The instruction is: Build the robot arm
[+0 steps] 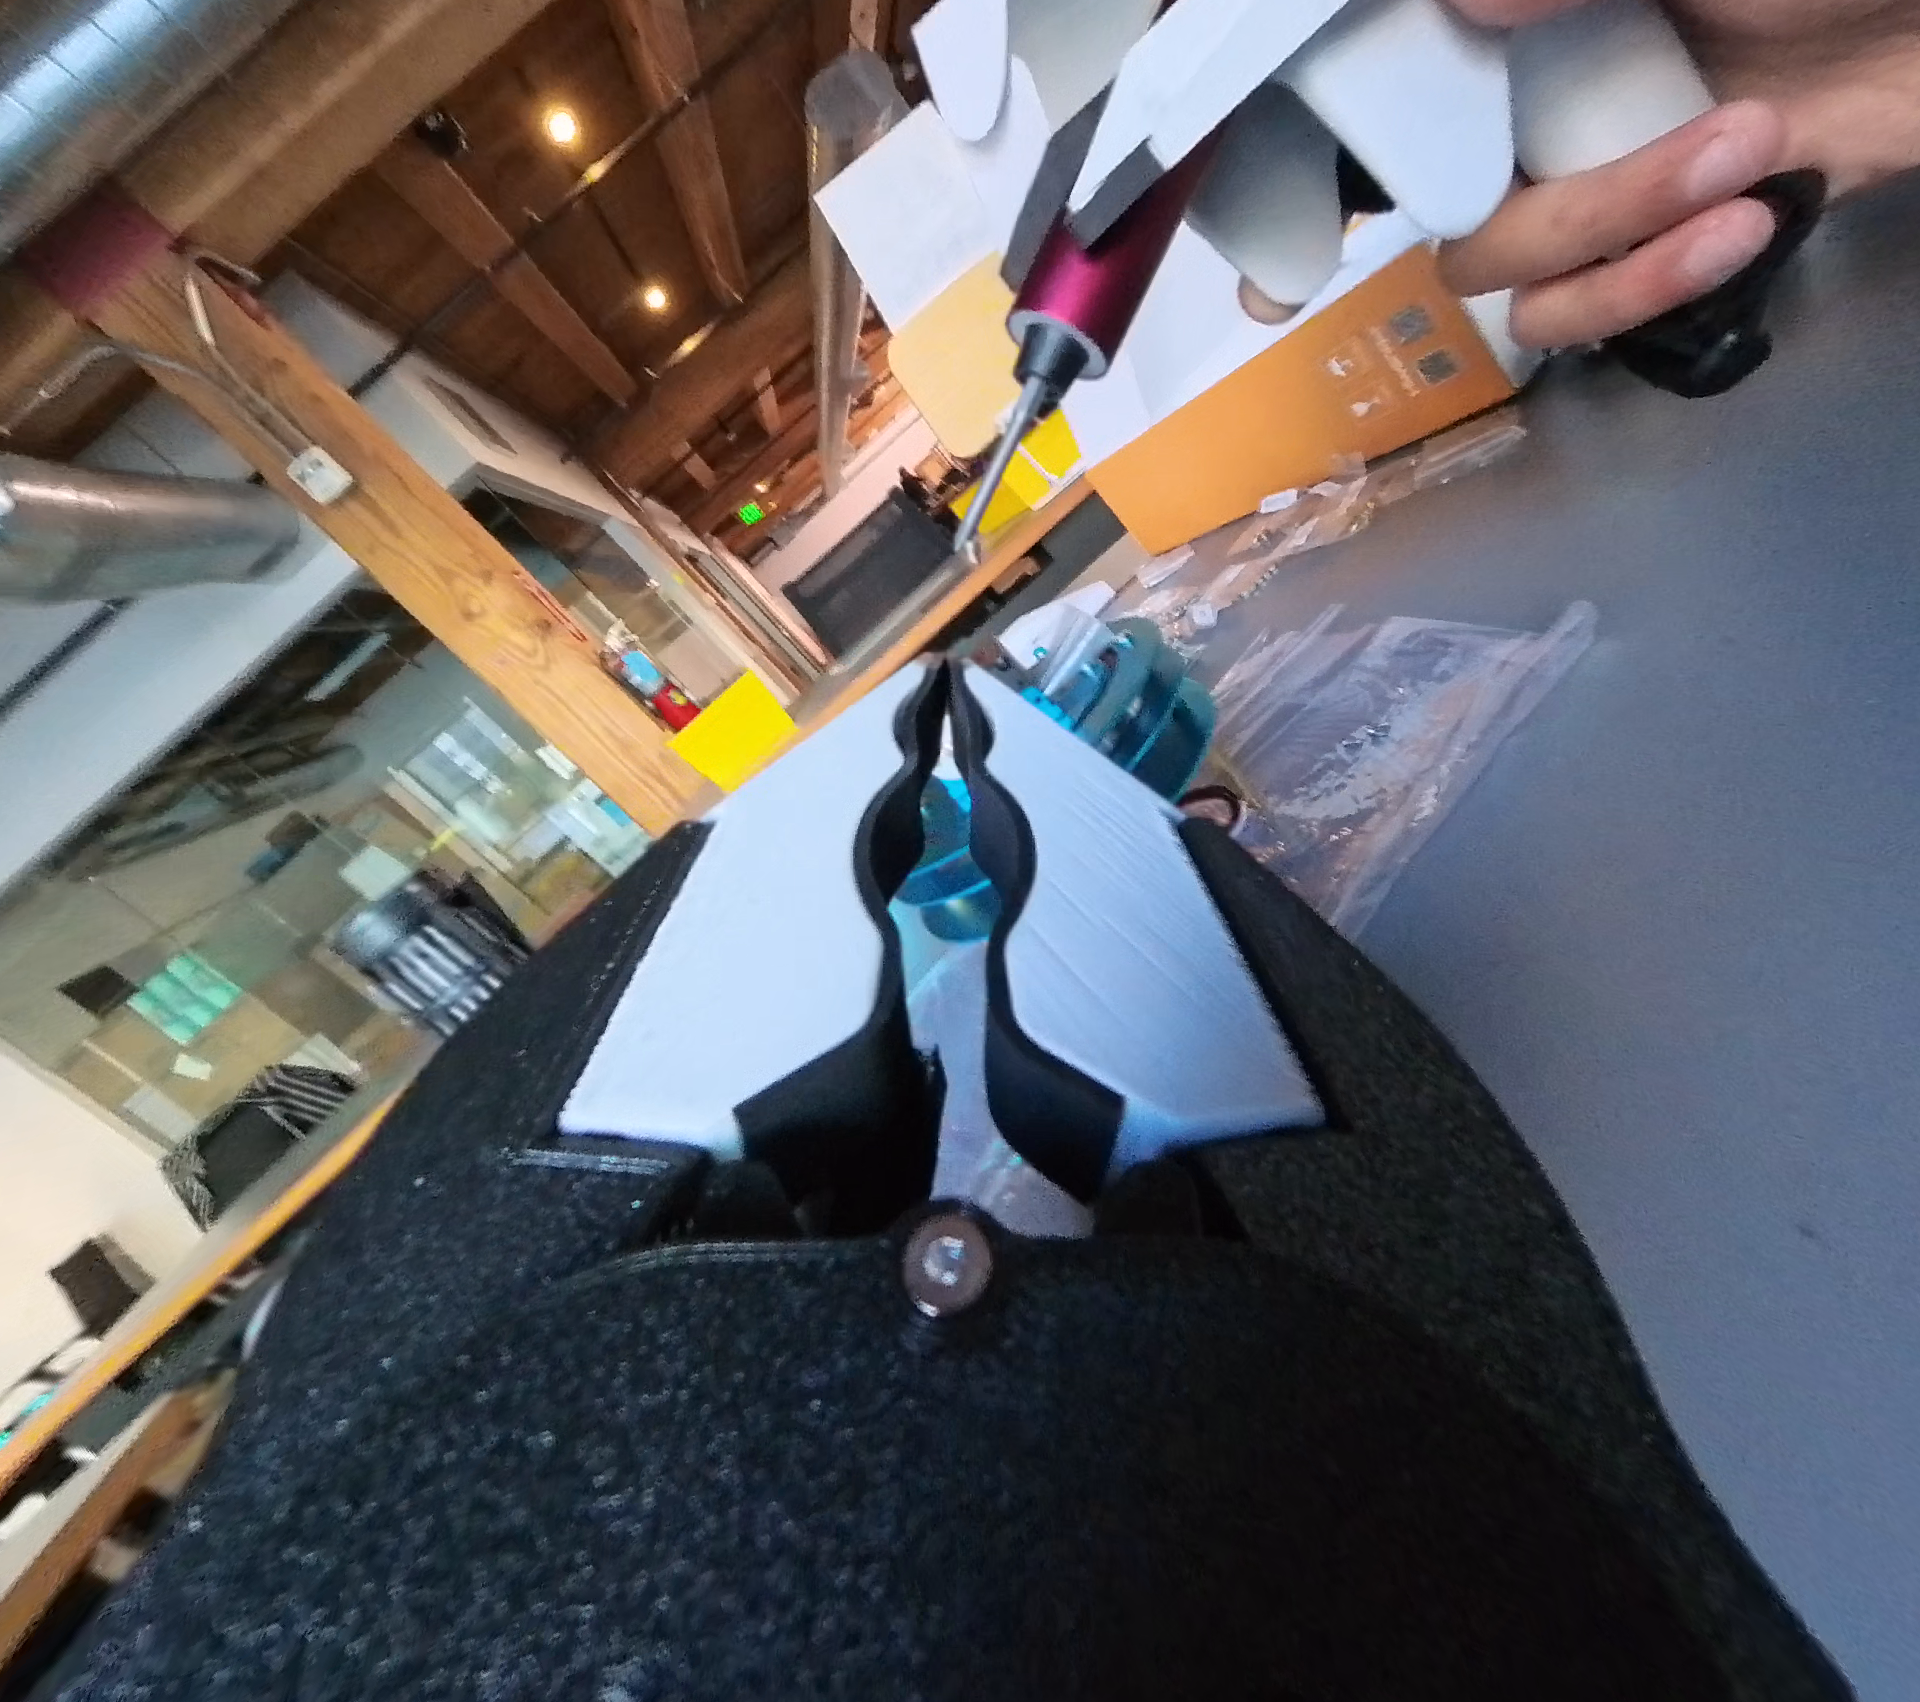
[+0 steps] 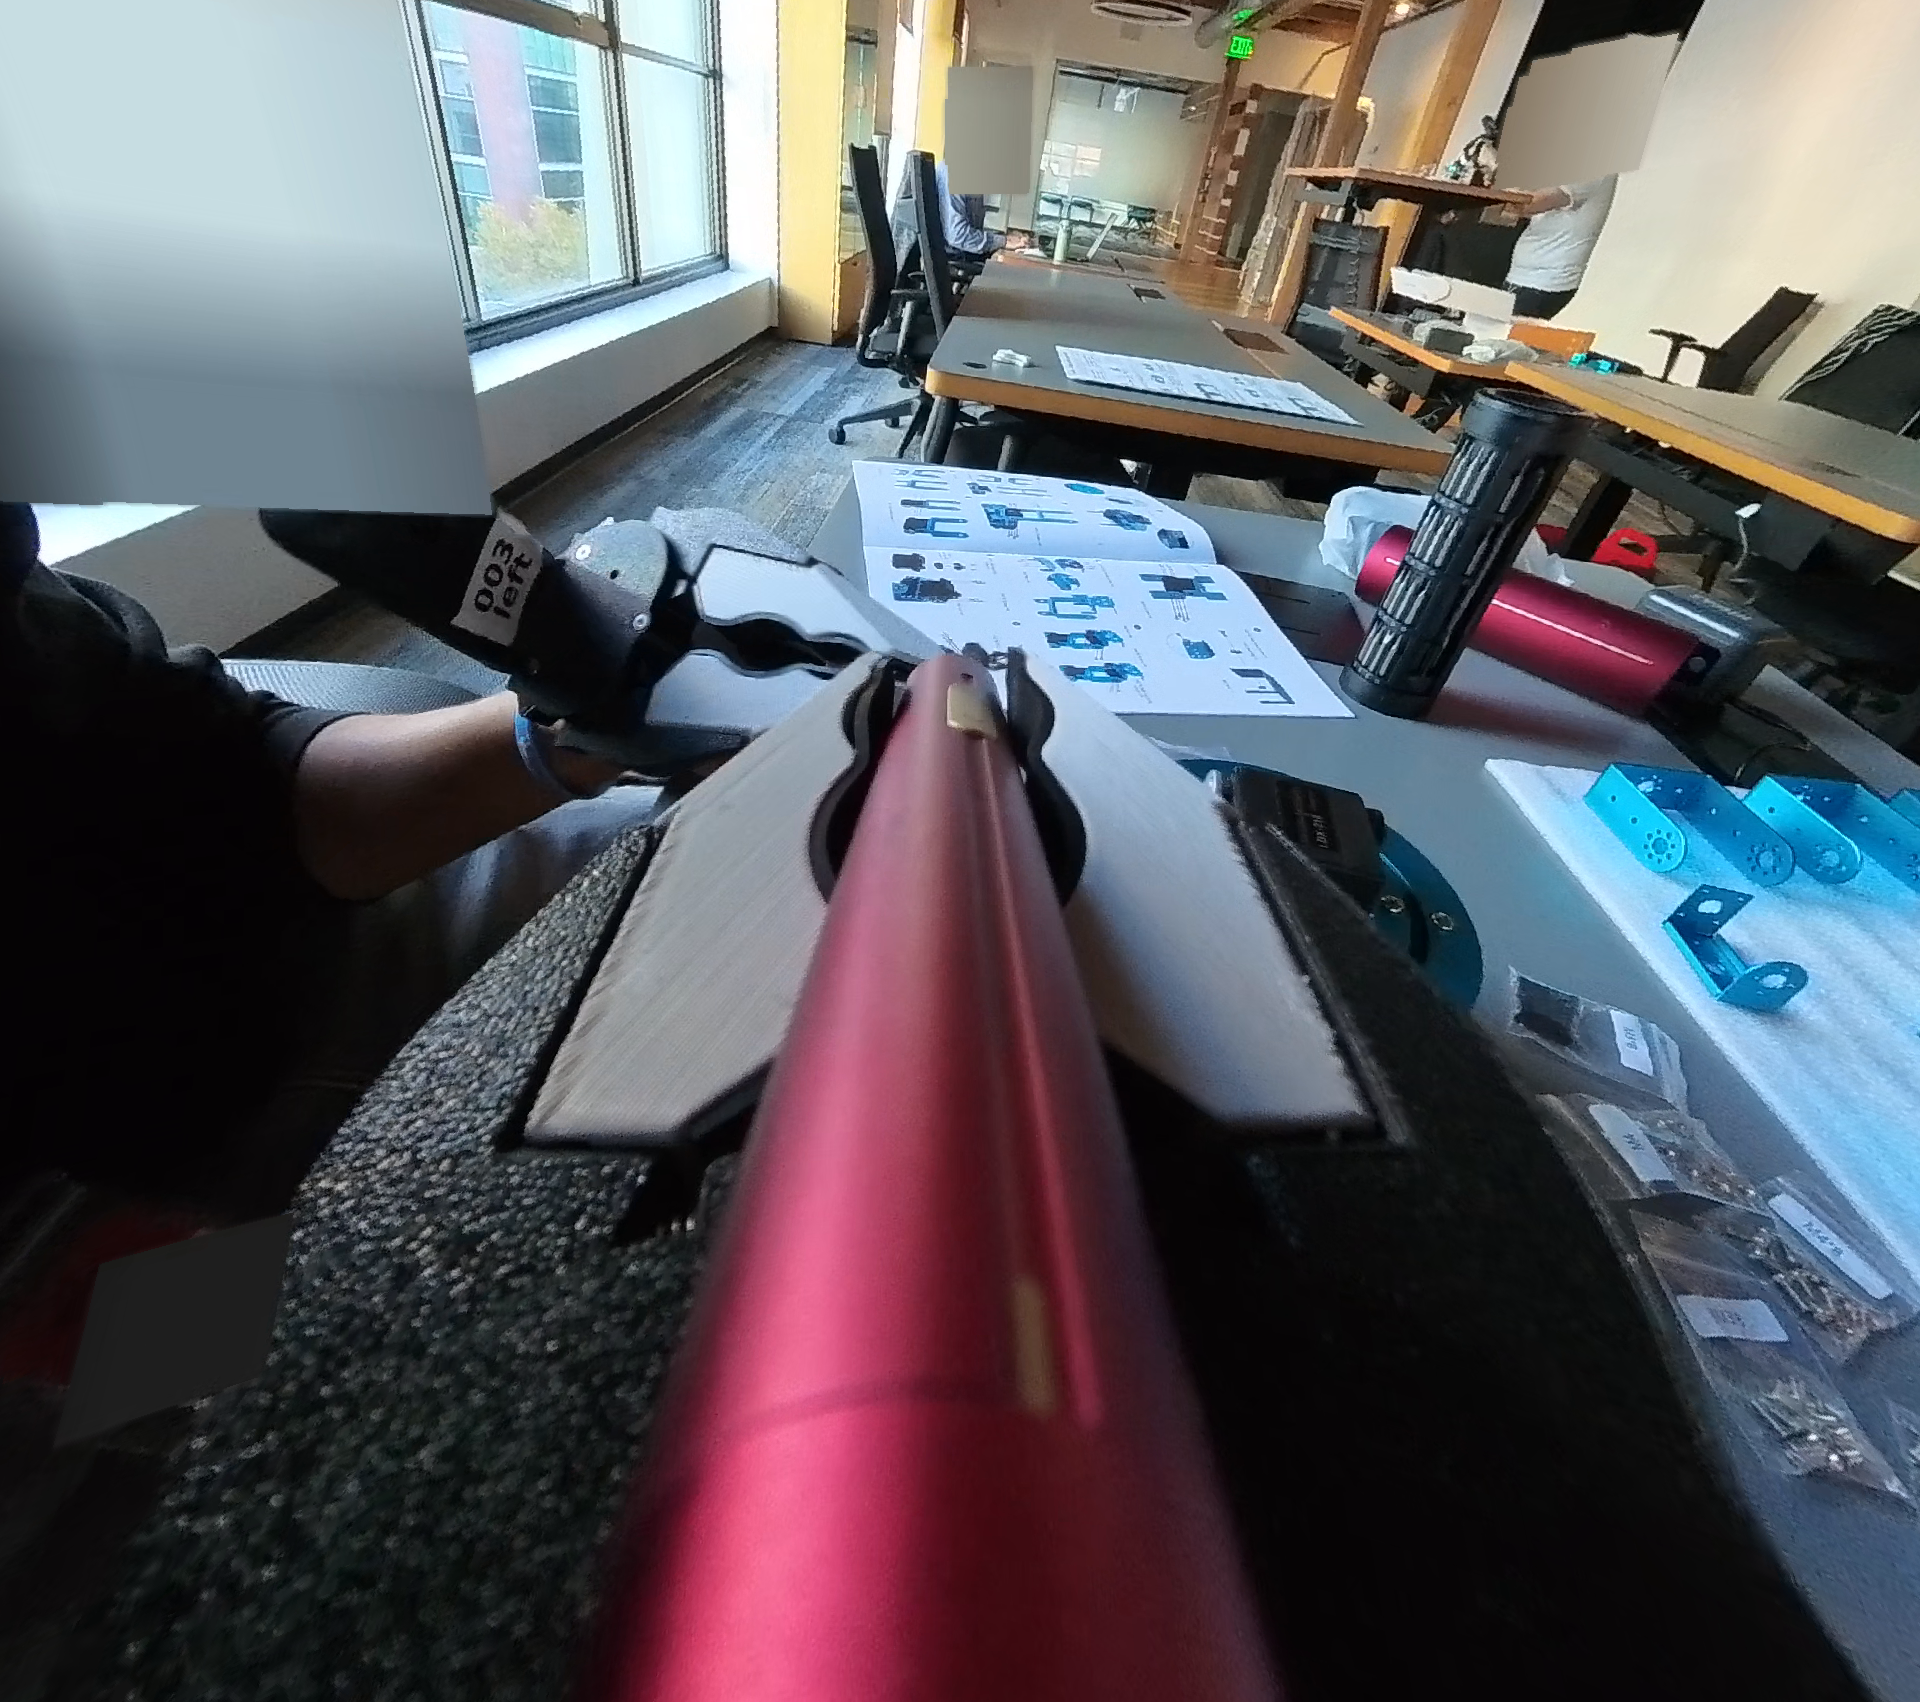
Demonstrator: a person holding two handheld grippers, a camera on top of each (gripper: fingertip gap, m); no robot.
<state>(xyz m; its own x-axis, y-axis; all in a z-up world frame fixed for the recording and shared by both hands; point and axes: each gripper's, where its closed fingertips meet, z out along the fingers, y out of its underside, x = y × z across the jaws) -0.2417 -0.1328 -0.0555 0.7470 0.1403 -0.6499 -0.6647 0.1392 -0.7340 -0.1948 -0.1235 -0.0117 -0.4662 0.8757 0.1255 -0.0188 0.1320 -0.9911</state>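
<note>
Crimson anodised metal fills my right wrist view: the right gripper (image 2: 951, 676) is clenched on a red electric screwdriver (image 2: 935, 1081), whose barrel runs straight out between the two white fingers (image 2: 727, 904) and past their tips. In my left wrist view that same screwdriver (image 1: 1122, 198) hangs ahead of and above my left fingertips, its thin bit (image 1: 992, 478) pointing down toward them but clearly apart, with a bare hand (image 1: 1704, 42) wrapped around the right gripper's body. My left gripper (image 1: 951, 676) has its tips pressed together at the very end, the wavy black pads (image 1: 1003, 852) gapped behind them; I cannot tell whether anything small is pinched there. Just beyond and beneath the left fingers sits a blue metal disc assembly (image 1: 1143, 696) on the grey table (image 1: 1662, 821), with clear plastic bags (image 1: 1382, 738) to its right. Beyond the right fingertips lies an open instruction booklet (image 2: 1091, 592); off to their right stand a black bit holder (image 2: 1455, 551), a red cylindrical case (image 2: 1558, 624) and blue brackets (image 2: 1714, 831) on white foam (image 2: 1621, 946).
</note>
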